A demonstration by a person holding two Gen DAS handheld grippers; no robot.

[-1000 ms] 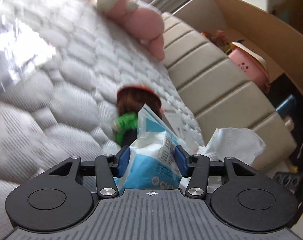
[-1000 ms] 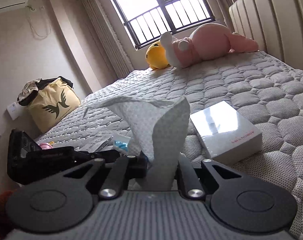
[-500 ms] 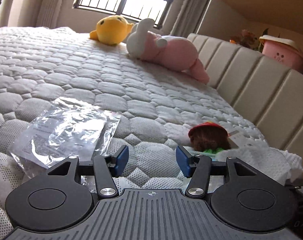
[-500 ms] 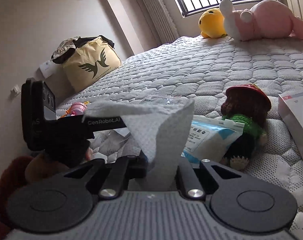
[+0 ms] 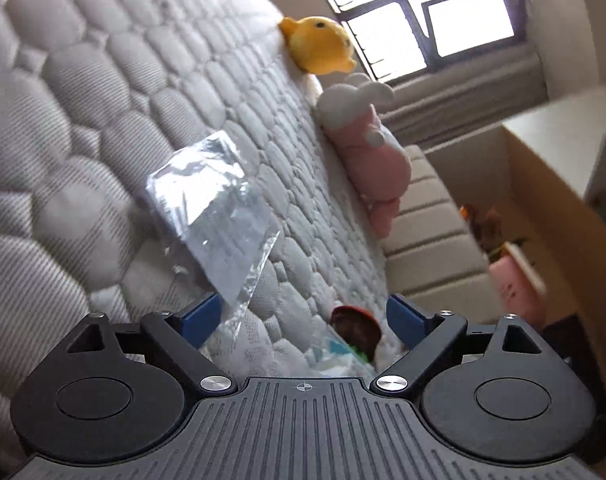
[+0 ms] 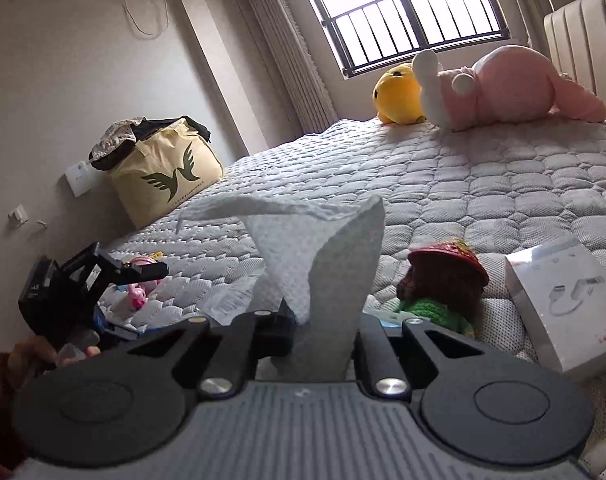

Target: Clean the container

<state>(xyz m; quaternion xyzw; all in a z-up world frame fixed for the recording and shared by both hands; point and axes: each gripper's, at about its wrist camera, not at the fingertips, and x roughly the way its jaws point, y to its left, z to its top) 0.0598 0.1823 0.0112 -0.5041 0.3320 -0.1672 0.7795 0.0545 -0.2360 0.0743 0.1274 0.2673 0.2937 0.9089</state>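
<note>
Left claw [image 5: 303,314] rolled sideways over the bed, blue-padded fingers [image 5: 201,318] spread wide apart, nothing between them. Seen from the right wrist view as a black frame [image 6: 91,280] low at the left, gripped by a hand [image 6: 43,354] in a dark red sleeve.

Right claw [image 6: 317,340] level and low above the bed, clamped on a white embossed paper towel [image 6: 323,248] that stands up and fans out above the fingers.

Crinkled clear plastic bag [image 5: 215,216] flat on the quilt just ahead of the left claw, its near corner beside the left finger. Blue-and-white printed packet [image 5: 335,356] below the claw's gap, partly hidden by the body. No container identifiable in either view.

Small doll with a red hat and green knitted top [image 6: 443,284] just right of the towel; white glossy box [image 6: 563,300] further right. Small pink toys [image 6: 139,280] near the left claw.

Grey quilted mattress [image 6: 463,184] under everything. Yellow plush [image 6: 399,94] and pink-and-white plush [image 6: 499,88] at the far end beneath a barred window [image 6: 411,12]. Beige padded headboard [image 6: 587,44] at the right, cream bag with a dark bird emblem [image 6: 167,172] against the left wall.
</note>
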